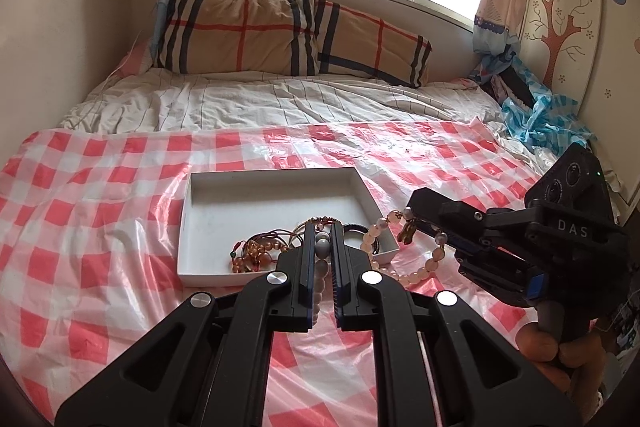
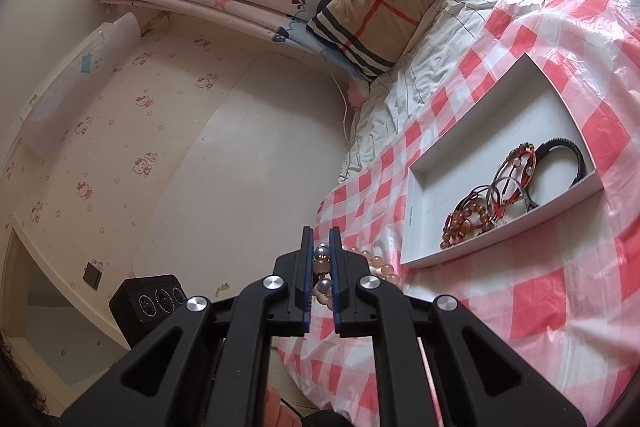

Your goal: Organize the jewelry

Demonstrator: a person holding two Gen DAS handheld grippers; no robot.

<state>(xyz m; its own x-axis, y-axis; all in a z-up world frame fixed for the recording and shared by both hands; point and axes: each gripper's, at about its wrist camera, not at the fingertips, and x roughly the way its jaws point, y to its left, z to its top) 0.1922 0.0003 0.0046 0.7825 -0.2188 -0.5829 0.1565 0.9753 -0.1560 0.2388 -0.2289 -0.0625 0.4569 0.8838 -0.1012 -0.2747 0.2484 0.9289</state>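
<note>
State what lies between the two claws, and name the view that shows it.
A pale bead necklace hangs between the left claw and right claw, each shut on it, beside the white box. The left wrist view shows it.

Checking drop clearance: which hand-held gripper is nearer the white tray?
Left, probably. Left hand-held gripper sits at the near edge of the white tray; right hand-held gripper is off its right corner.

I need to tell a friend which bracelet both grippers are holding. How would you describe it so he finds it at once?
Find the white box on the red-checked plastic sheet. At its near right corner a string of large pale pink beads hangs between the left gripper and right gripper. Unlike the smaller amber and dark bracelets inside the box, it is outside.
</note>
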